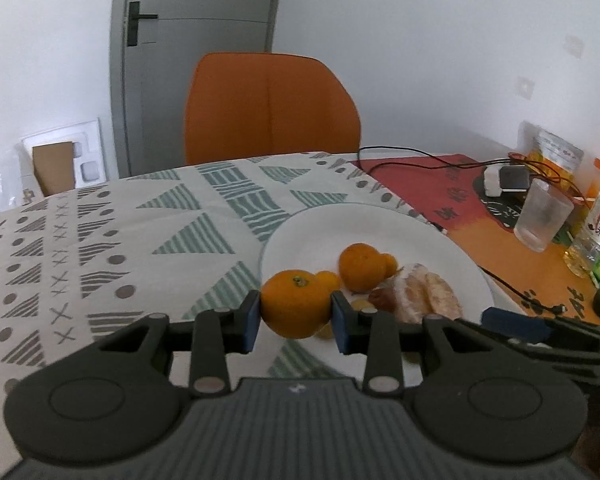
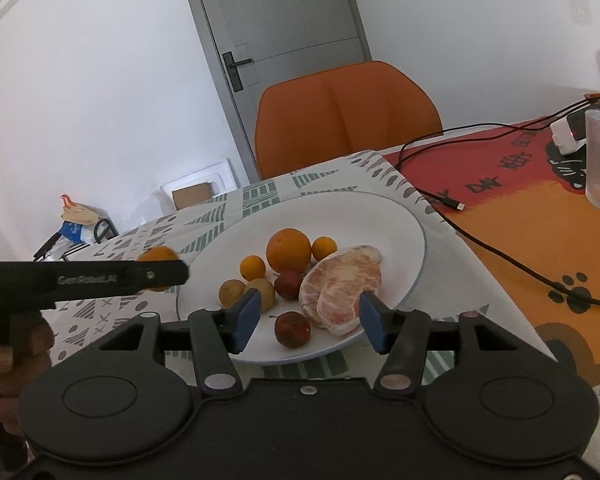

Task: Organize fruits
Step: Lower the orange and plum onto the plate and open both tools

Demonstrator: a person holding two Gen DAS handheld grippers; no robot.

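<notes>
A white wall is running along the left of the room, with a foam packing tray point(image 1: 66, 160) leaning at its foot beside the grey door point(image 1: 196, 20). An orange chair point(image 1: 270, 106) is standing at the far edge of the table. A patterned tablecloth point(image 1: 100, 240) is covering the table's left and middle; a red and orange mat point(image 1: 440, 188) is lying toward the right edge, with black cables point(image 2: 500, 248) trailing over it.

The left gripper point(image 1: 296, 316) is clamping a mandarin point(image 1: 294, 304) between its blue pads, holding it just over the near left rim of the white plate point(image 1: 380, 224). That plate is sitting near the middle of the table, carrying a larger orange point(image 2: 289, 250), small kumquats point(image 2: 324, 248), brownish round fruits point(image 2: 232, 292), two dark red fruits point(image 2: 292, 329) and peeled pomelo segments point(image 2: 340, 292).

The right gripper point(image 2: 308, 320) is hanging over the plate's near edge with its jaws apart and gripping nothing, the pomelo and a red fruit lying below between them.

A ribbed glass point(image 1: 542, 216) and a bottle point(image 1: 596, 224) are standing by the table's right edge.
</notes>
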